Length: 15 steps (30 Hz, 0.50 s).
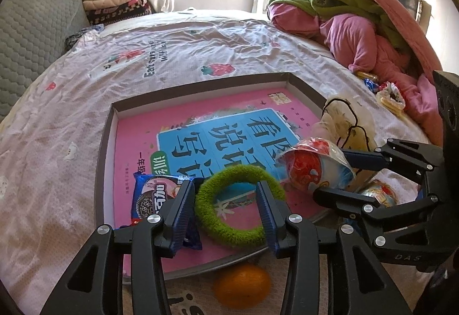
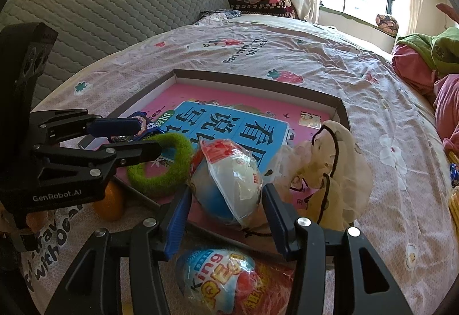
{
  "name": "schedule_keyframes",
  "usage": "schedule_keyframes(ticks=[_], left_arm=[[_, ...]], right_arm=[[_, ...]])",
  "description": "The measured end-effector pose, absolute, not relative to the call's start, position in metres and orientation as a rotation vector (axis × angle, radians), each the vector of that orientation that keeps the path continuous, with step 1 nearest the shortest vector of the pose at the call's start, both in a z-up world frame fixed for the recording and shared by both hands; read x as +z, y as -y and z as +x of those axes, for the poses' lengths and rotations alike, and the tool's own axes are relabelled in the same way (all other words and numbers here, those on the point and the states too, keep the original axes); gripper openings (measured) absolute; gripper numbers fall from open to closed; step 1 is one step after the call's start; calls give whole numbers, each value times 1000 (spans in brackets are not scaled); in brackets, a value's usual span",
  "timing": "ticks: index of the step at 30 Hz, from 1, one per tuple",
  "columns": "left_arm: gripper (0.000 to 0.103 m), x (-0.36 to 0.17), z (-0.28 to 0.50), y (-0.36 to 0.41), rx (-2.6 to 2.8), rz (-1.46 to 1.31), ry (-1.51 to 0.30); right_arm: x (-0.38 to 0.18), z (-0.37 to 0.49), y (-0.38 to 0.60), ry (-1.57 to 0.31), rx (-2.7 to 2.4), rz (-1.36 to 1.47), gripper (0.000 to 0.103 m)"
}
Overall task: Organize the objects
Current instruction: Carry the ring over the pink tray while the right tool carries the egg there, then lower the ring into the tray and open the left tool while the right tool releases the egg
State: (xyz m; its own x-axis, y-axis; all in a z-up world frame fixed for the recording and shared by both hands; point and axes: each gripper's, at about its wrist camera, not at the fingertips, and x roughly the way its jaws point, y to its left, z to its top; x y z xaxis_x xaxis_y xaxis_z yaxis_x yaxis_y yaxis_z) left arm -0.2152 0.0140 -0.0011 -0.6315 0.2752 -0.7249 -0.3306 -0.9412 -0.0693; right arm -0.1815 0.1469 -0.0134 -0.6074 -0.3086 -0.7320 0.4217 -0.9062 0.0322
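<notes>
A shallow grey box [image 1: 200,84] [image 2: 252,77] lies on the bed with a pink book [image 1: 143,131] [image 2: 218,97] inside. A green fuzzy ring [image 1: 221,232] [image 2: 175,174] rests on the book. My left gripper [image 1: 222,194] [image 2: 137,137] is open, with one finger inside the ring and one outside. A blue cookie pack [image 1: 149,197] lies left of it. My right gripper [image 2: 226,209] [image 1: 332,174] is open around a wrapped toy egg [image 2: 229,186] [image 1: 315,166] at the box's near right edge.
A second wrapped egg [image 2: 223,283] [image 1: 378,194] and an orange [image 1: 241,286] [image 2: 110,203] lie on the sheet outside the box. A cream drawstring pouch [image 2: 332,171] [image 1: 344,120] sits at the box's right edge. Pink and green bedding [image 1: 358,25] is piled at the right.
</notes>
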Motion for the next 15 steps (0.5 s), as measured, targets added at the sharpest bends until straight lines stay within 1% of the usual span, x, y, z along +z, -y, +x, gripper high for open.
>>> schedule_keyframes(ticks=[8, 11, 15], left_arm=[[47, -2, -217, -13, 2573, -1135, -104], [54, -1, -218, -11, 2579, -1135, -95], [56, 2, -217, -10, 2581, -1135, -80]], right_arm=[[-13, -182, -148, -181, -2487, 1095, 52], [-13, -182, -150, -173, -2484, 1095, 52], [-13, -181, -150, -165, -2485, 1093, 52]])
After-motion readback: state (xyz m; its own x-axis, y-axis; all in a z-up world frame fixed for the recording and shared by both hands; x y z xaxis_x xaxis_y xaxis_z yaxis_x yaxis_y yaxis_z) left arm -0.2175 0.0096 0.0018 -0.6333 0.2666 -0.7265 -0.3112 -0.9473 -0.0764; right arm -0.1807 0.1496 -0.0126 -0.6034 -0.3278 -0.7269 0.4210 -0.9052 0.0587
